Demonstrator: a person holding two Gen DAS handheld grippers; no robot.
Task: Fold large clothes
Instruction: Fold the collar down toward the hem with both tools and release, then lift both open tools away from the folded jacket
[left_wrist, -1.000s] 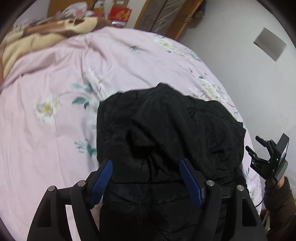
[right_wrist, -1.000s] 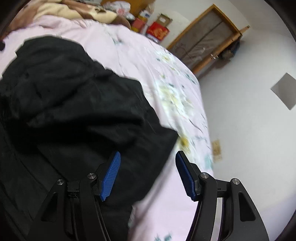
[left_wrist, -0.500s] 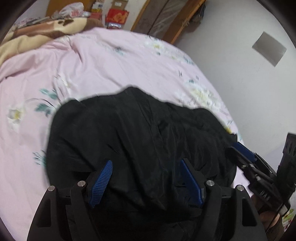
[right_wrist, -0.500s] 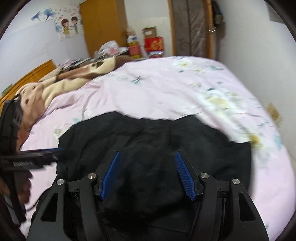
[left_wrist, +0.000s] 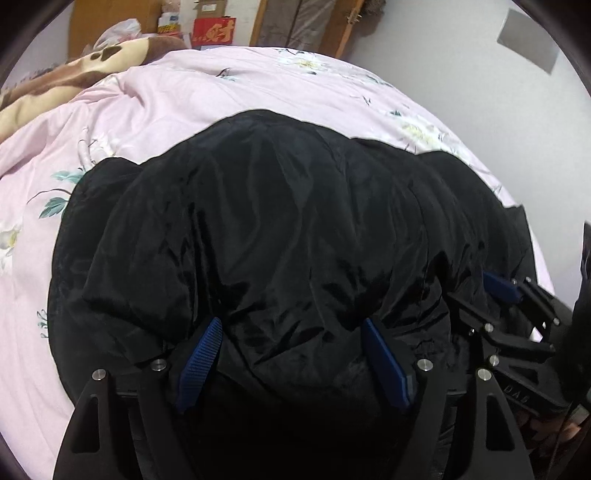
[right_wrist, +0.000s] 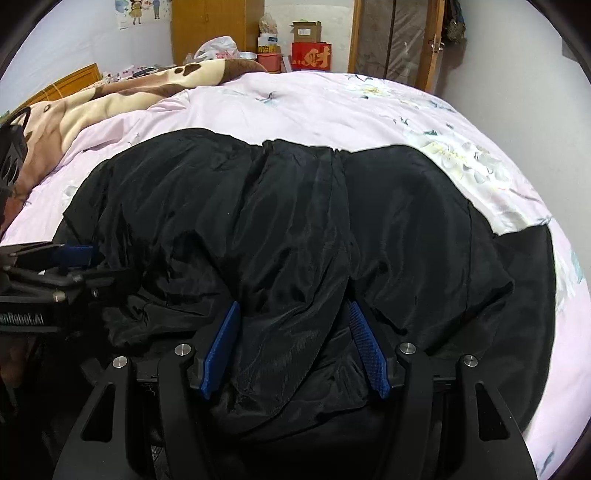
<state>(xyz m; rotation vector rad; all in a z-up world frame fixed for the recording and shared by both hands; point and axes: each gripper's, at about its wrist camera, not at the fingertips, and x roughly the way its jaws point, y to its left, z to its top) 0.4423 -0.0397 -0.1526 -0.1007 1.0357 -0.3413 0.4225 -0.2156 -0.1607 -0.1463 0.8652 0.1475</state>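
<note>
Both tongs have swung down, carrying the black coat (left_wrist: 280, 236) flat onto the bed (left_wrist: 229, 85); left tongs (left_wrist: 291, 358) have just widened, fabric between; right tongs (right_wrist: 293, 349) clamp a bunch; I'd lay the edge square before releasing.

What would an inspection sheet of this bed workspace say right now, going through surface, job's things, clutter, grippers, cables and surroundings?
Surface: pink floral quilt across the bed, wrinkled.
Job's things: black jacket lying bunched on the quilt, shiny and puffy, not flat.
Clutter: brown and cream blanket heaped at the far side of the bed.
Grippers: left gripper has just been opening, with jacket fabric bulging between its blue pads; right gripper also straddles a fold of the jacket. Whether either is pinching cannot be told.
Cables: nothing clearly seen.
Surroundings: red box, cardboard box, white plastic bag, wooden wardrobe, door, white wall.
</note>
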